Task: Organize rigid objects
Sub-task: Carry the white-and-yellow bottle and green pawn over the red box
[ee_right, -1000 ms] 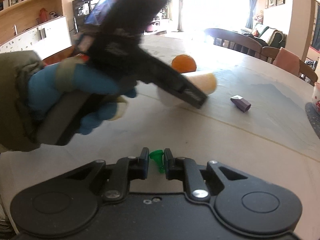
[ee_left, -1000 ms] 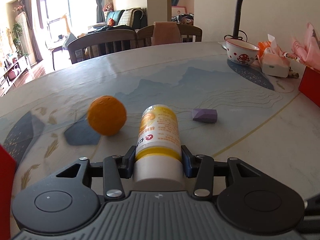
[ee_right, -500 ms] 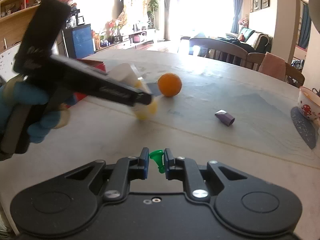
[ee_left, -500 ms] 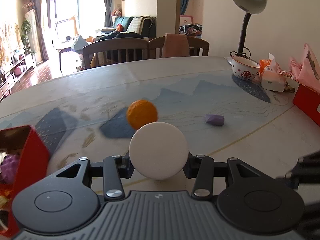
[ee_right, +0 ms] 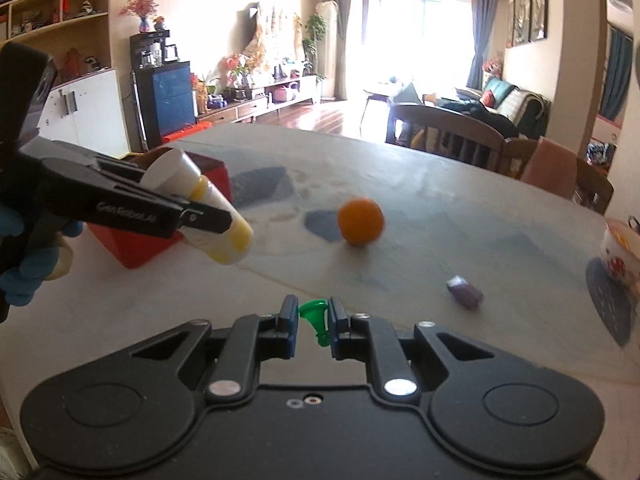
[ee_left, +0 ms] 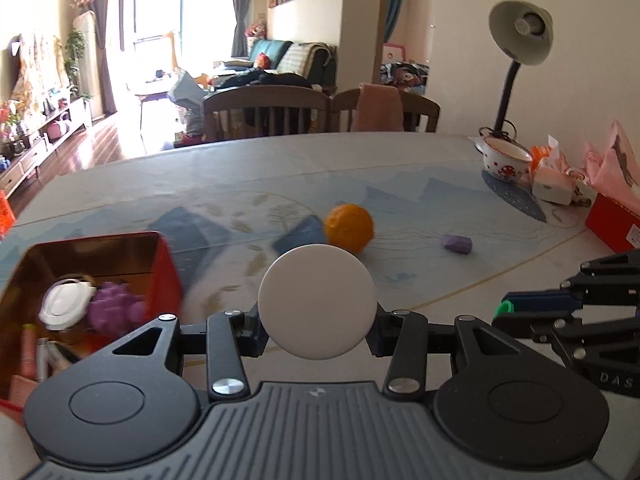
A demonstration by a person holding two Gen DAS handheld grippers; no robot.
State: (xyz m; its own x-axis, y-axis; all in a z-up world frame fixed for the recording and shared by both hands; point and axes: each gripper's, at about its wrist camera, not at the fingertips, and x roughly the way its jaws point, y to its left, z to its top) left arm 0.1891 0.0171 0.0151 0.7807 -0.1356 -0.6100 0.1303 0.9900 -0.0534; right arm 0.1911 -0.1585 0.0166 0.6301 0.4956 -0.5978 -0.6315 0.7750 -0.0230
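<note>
Our left gripper tilts downward at the left of the right wrist view, clamped on the white bottle, whose long axis runs from upper left to lower right, cap up, before the red box. Our right gripper, low and centre, pinches a small green piece.

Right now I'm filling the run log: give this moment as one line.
left gripper: shut on bottle | right gripper: shut on green piece | red box: open
</note>
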